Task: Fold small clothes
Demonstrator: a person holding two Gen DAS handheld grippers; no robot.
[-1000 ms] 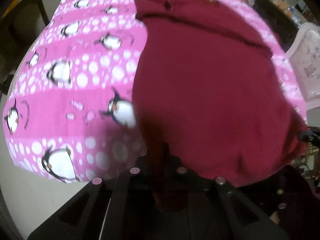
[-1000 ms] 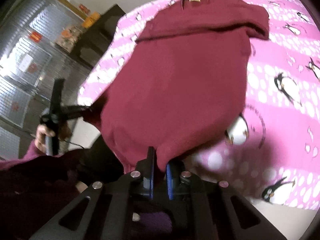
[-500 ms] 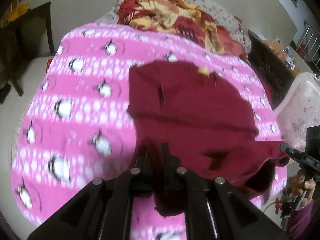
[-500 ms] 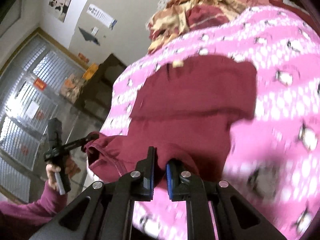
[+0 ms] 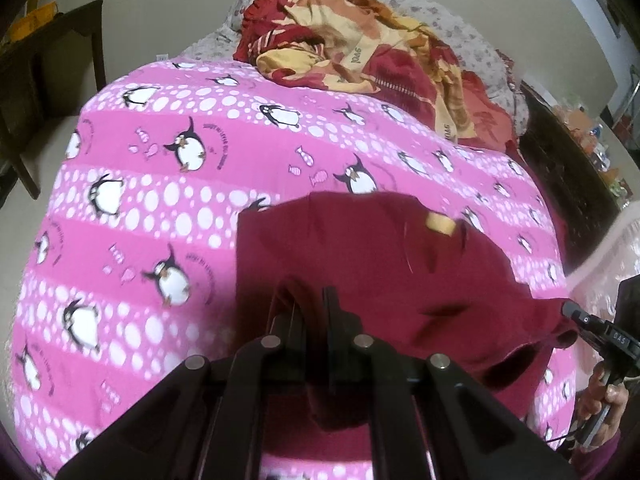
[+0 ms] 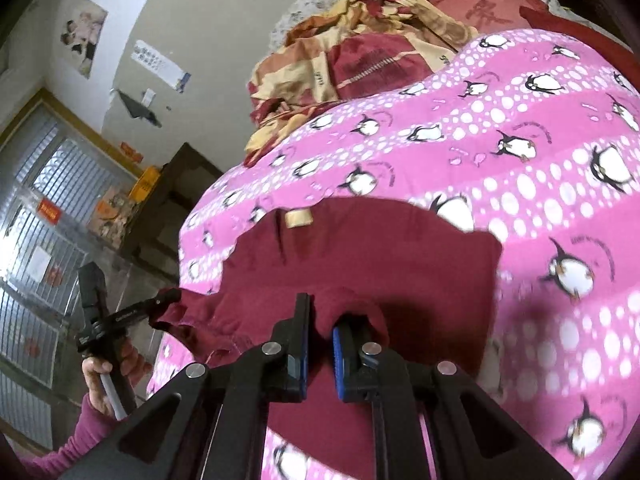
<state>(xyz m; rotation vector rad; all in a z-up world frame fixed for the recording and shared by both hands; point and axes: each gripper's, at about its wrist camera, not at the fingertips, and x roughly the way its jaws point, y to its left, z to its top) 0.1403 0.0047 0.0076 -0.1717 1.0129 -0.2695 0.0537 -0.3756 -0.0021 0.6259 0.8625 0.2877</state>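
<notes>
A maroon garment [image 5: 380, 264] lies on the pink penguin bedspread [image 5: 160, 200], its tan neck label [image 5: 440, 224] at the far edge. My left gripper [image 5: 310, 294] is shut on one corner of the near hem, held above the cloth. The right gripper [image 5: 568, 310] shows at the right edge, pinching the other corner. In the right wrist view the right gripper [image 6: 322, 312] is shut on the garment [image 6: 380, 248], with cloth bunched between its blue pads. The left gripper [image 6: 170, 296] holds the far corner at the left. The hem sags between the two grippers, doubled over the lower layer.
A heap of red and yellow bedding [image 5: 360, 52] lies at the head of the bed, on a flowered pillow. Dark wooden furniture [image 5: 52, 60] stands to the left, a dark cabinet [image 5: 568, 184] and a pale patterned chair [image 5: 608, 264] to the right. A hand [image 6: 104, 368] grips the left tool.
Both grippers have carried the near hem up and away over the garment towards the neck label. The flat garment is now doubled over, and the head of the bed has come into view.
</notes>
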